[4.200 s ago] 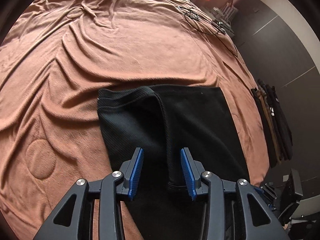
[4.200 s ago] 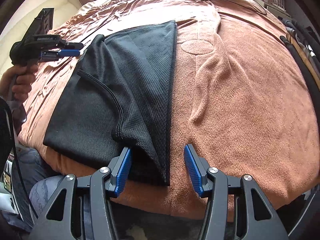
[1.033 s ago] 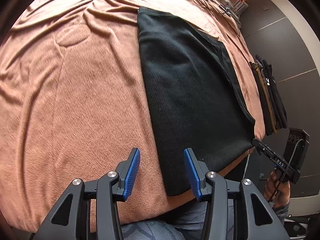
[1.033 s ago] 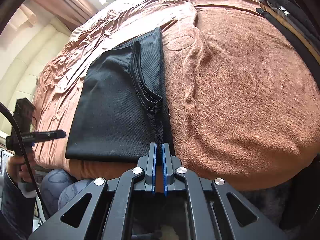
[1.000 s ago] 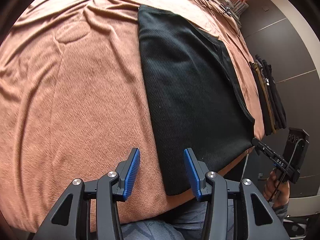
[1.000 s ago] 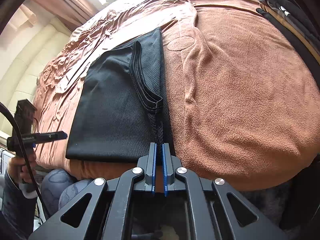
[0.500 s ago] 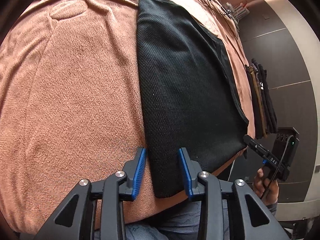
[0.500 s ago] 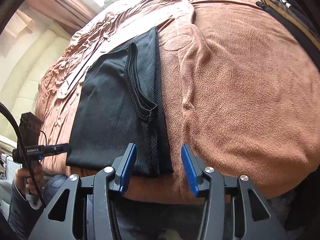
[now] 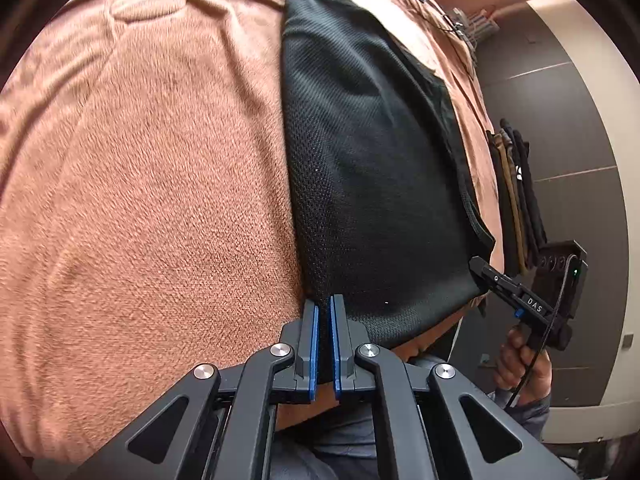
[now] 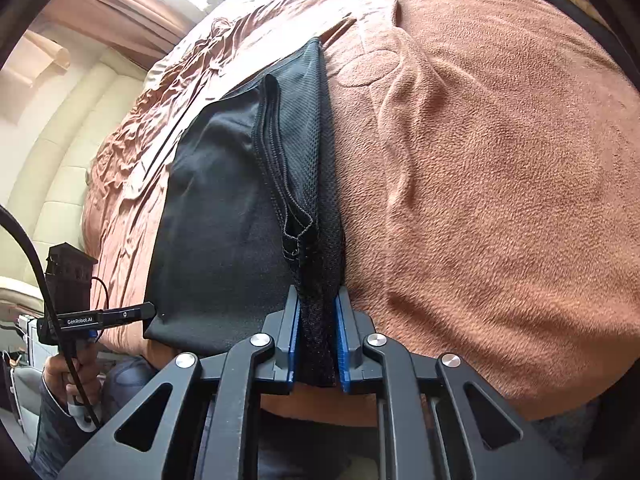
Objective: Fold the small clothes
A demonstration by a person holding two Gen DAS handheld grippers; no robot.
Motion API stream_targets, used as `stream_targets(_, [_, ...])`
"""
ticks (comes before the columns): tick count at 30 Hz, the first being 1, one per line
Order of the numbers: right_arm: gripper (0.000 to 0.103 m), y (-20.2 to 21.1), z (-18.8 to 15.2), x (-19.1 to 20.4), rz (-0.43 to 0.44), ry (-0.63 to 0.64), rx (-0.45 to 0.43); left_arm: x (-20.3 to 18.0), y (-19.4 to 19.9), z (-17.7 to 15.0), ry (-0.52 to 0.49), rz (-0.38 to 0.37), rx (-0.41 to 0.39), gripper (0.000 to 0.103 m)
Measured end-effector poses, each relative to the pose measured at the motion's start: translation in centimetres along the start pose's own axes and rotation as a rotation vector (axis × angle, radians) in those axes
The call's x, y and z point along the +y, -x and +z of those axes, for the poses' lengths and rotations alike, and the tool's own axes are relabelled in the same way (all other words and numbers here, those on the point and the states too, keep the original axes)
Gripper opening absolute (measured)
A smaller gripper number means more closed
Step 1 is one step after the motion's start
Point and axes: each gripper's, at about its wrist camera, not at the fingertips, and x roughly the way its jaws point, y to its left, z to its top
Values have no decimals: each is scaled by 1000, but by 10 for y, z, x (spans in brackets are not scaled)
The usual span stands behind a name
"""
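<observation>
Both jaws have closed: left hand-held gripper (image 9: 323, 312) and still-closing right hand-held gripper (image 10: 318, 308) pinch the black garment (image 9: 372, 168).

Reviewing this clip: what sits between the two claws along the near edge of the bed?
Only the black garment's near hem spans from left claw to right claw, each at a corner; both wrist views show it.

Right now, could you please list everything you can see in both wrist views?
Black mesh garment: one, black, flat on the bed near its front edge, partly folded.
Brown fleece blanket: one, brown, covering the bed.
Stack of dark clothes: one, black and tan, at the bed's far right edge.
Left gripper: one, black with blue pads, jaws shut on the garment's near left corner.
Right gripper: one, same colours, jaws closing on the near right corner.
</observation>
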Motion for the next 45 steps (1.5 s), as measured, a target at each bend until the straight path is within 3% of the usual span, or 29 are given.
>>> stream_targets(8, [11, -7, -6, 15, 43, 0, 34, -5, 29, 4, -35, -1, -37, 4])
stream_targets(24, [12, -25, -4, 35, 49, 32, 101, 15, 51, -32, -34, 24, -39, 6])
stream_targets(26, [23, -22, -1, 36, 43, 40, 101, 13, 51, -30, -28, 61, -50, 12])
stream_targets(28, [63, -18, 4, 36, 47, 44, 80, 13, 53, -25, -21, 53, -70, 37])
stream_targets(29, [69, -15, 7, 35, 49, 40, 62, 14, 55, -23, -19, 43, -85, 52])
stream_targets(35, [71, -11, 35, 18, 105, 5, 1, 12, 60, 2, -26, 54, -139, 55])
stream_targets(45, [71, -52, 77, 6, 172, -5, 22, 26, 44, 48, 6, 52, -154, 55])
